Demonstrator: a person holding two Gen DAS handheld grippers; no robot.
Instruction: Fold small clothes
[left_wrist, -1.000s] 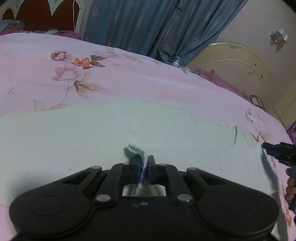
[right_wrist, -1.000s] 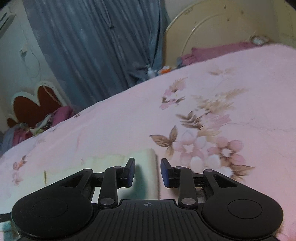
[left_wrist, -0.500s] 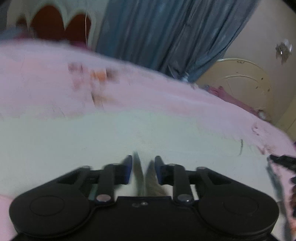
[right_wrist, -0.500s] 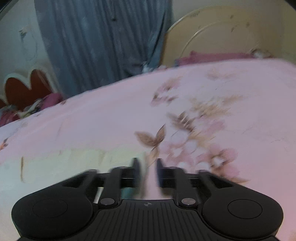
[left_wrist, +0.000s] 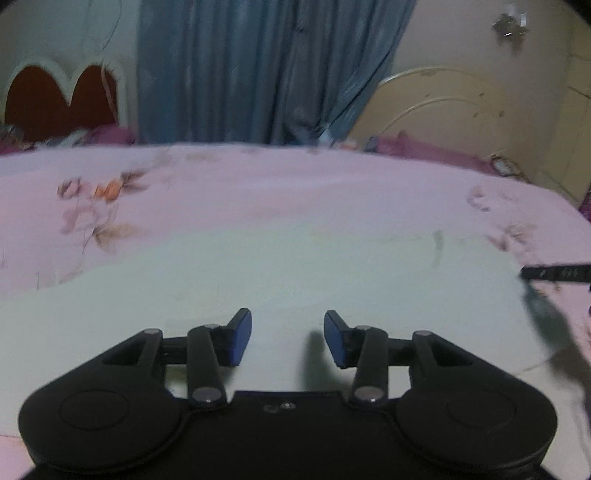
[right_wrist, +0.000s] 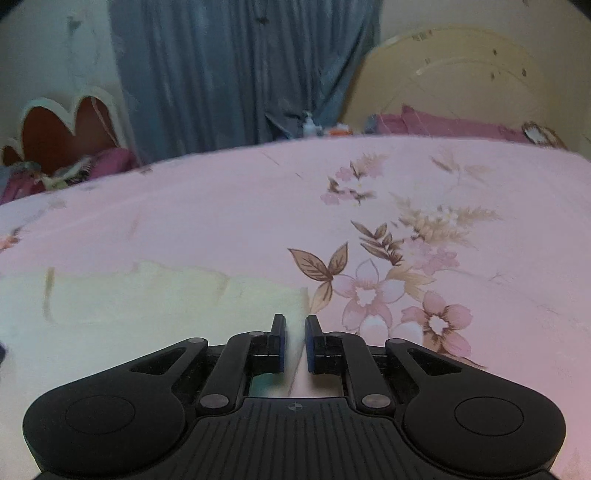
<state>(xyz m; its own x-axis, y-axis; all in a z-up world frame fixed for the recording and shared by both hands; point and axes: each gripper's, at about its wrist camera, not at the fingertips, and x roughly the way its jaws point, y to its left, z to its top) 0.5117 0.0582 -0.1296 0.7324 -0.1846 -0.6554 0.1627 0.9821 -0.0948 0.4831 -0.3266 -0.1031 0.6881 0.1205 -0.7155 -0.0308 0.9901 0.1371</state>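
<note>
Released a second ago, the pale garment (left_wrist: 295, 266) lies flat on the pink bed (left_wrist: 258, 177); left hand-held gripper (left_wrist: 287, 341) opens, empty, while right hand-held gripper (right_wrist: 294, 343) closes at the garment's right edge, readying another fold.

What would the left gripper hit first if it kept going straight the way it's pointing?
Most likely the pale cream cloth spread flat on the pink floral bedsheet. The left gripper tilts down over it, jaws opening with nothing between them. Exact depth is unclear.
</note>
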